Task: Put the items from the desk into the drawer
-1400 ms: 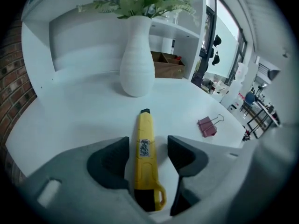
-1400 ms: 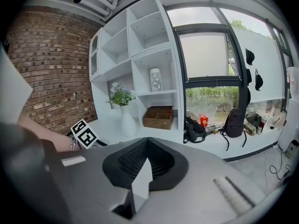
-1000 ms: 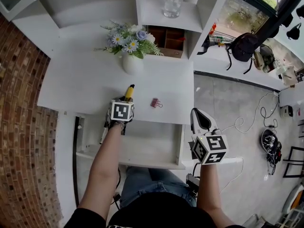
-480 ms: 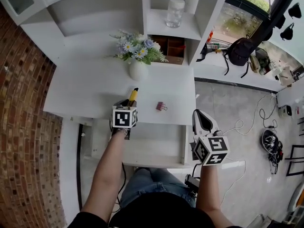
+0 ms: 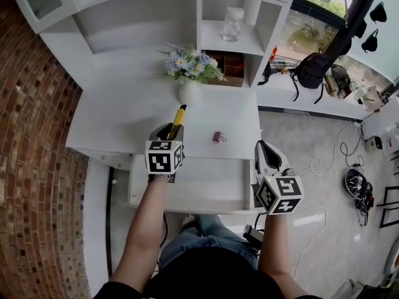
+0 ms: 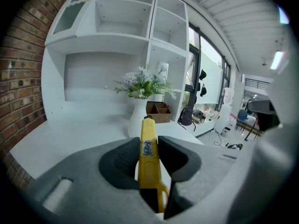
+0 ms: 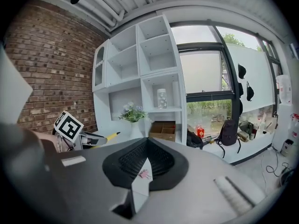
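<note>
The left tool (image 6: 148,154) grips a yellow pen (image 5: 178,115) above the bench (image 5: 118,120) edge, with the pen's tip aimed at the flower vase (image 5: 188,91). The right tool (image 5: 267,156) is closed and empty, well right of the vase.

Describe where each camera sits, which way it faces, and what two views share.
Head view: on the person's head, looking down at desk and open drawer; forearms, left gripper and right gripper show.
Left gripper view: on the left gripper, facing the shelves; its fingers clamp a yellow tool.
Right gripper view: on the right gripper, facing shelves and window; its closed, empty fingers show.
Shared: both gripper views show the flower vase; the right also sees the left gripper.
</note>
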